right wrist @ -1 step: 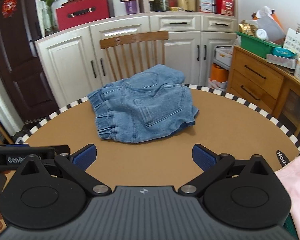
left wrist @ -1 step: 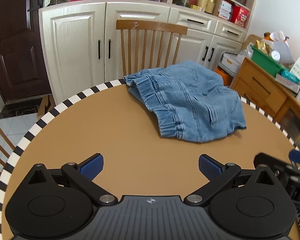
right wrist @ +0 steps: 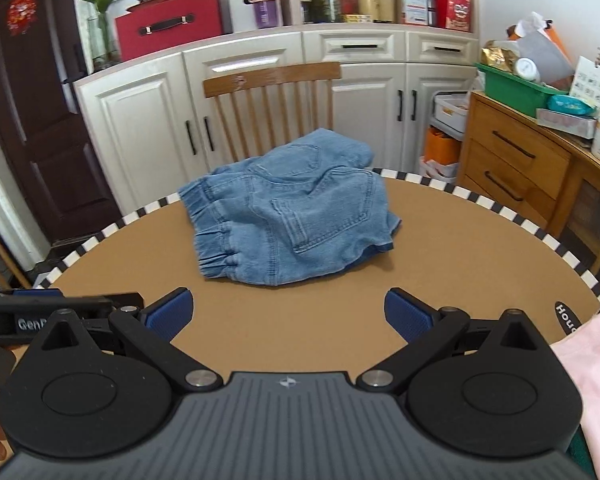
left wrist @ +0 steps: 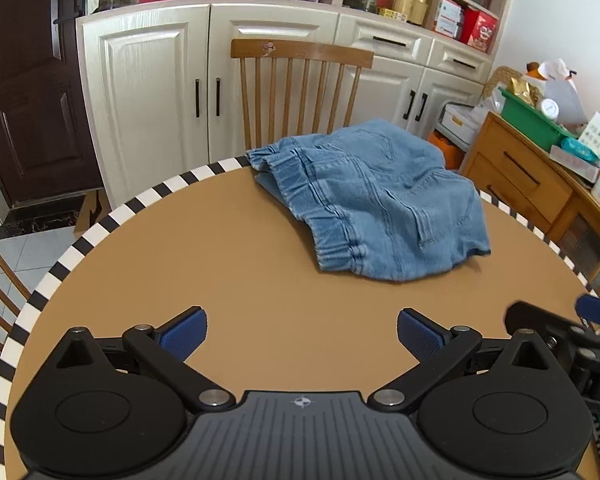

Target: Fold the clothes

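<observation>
Unmoved: rumpled denim shorts point(left wrist: 374, 200)

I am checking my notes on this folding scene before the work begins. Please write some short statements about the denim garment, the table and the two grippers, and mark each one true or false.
1. The denim garment lies bunched on the round table. True.
2. The left gripper is shut on the garment. False: its fingers are spread apart and hold nothing.
3. The right gripper is open, short of the garment. True.
4. The table has a plain white rim. False: the rim is striped black and white.
5. A wooden chair stands behind the table. True.
</observation>
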A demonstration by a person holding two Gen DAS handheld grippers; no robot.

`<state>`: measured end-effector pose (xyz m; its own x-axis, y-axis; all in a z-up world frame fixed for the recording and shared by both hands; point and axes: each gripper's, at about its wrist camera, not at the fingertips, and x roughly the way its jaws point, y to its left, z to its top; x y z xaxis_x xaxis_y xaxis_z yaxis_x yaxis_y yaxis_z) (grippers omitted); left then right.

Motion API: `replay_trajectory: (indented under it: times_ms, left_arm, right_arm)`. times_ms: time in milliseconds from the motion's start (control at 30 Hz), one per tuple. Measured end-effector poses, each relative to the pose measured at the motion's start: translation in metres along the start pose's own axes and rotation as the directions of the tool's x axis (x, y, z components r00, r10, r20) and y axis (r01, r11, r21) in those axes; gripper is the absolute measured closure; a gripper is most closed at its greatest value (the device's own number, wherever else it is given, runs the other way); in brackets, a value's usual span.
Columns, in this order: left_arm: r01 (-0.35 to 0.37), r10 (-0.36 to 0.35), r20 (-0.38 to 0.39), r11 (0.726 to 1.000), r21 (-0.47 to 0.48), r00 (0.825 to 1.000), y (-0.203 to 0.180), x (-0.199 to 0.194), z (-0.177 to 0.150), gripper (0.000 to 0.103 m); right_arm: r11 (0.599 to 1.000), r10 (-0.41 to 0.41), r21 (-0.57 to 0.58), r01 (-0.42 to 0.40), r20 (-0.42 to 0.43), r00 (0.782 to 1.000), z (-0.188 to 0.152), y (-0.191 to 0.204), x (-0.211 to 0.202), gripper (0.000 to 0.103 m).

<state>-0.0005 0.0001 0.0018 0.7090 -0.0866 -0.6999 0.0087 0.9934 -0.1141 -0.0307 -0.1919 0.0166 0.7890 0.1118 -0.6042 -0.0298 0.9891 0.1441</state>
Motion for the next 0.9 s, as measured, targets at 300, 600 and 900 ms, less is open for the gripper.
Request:
replay_trajectory:
  times_ms: [300,600,900]
  left_arm:
    - [0.015,-0.015,-0.023,1.000,0.003,1.000,0.000,-0.008,0.005,0.000]
    - [0.018,-0.017,-0.028,1.000,0.020,0.999,-0.011,-0.016,0.008,0.000]
    - [-0.041,0.040,-0.026,0.998,-0.037,0.999,-0.038,-0.012,0.003,0.000]
  right_arm:
    - [0.999,-0.035,0.005,0.035,-0.025,0.999,0.003,0.010,0.002,0.001]
    - [0.999,-0.025,0.022,0.026,-0.031,0.999,0.010,-0.005,-0.012,0.001]
    - [0.999,0.038,-0.019,-0.039,-0.061,0.997,0.019,-0.033,-0.001,0.001]
